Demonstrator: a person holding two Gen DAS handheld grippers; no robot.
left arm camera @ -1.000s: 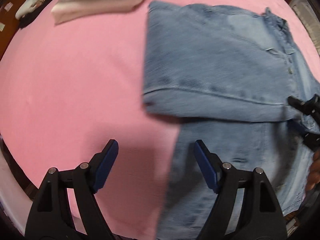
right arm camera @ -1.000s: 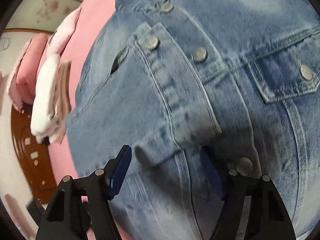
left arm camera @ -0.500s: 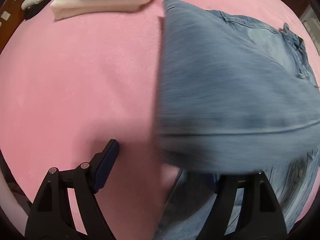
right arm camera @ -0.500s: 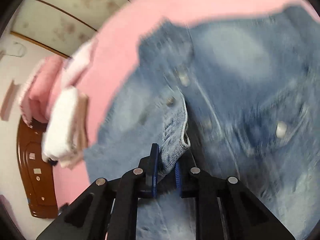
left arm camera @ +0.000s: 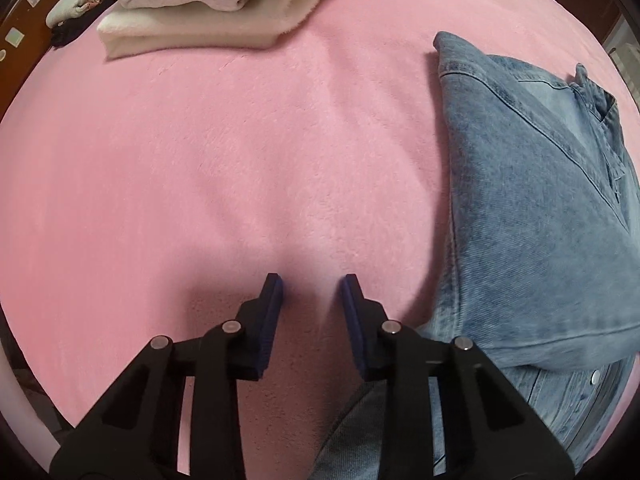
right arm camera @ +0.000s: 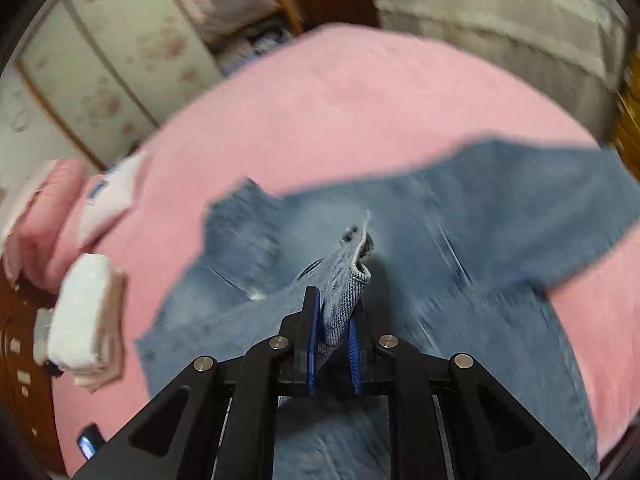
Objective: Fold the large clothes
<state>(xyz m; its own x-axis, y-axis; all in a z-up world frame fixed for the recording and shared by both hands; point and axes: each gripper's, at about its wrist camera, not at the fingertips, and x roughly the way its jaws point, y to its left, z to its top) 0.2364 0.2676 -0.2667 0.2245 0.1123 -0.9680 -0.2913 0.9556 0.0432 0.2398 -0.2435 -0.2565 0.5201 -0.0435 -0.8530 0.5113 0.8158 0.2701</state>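
Note:
A blue denim jacket (left arm camera: 536, 208) lies on the pink bed cover (left arm camera: 240, 160), at the right of the left wrist view, one part folded over the rest. My left gripper (left arm camera: 312, 284) is partly open and empty, low over bare pink cover just left of the jacket. In the right wrist view my right gripper (right arm camera: 334, 308) is shut on a bunched edge of the jacket (right arm camera: 348, 276) and holds it up above the rest of the jacket (right arm camera: 460, 240), which is motion-blurred.
A stack of folded white and cream clothes (left arm camera: 208, 4) lies at the far edge of the bed; it also shows in the right wrist view (right arm camera: 86, 312). Dark wooden furniture (right arm camera: 16, 360) stands left of the bed. A patterned wall (right arm camera: 100, 64) is behind.
My right gripper closed on the jacket edge and lifted it up and back. My left gripper narrowed and moved left off the jacket onto bare cover.

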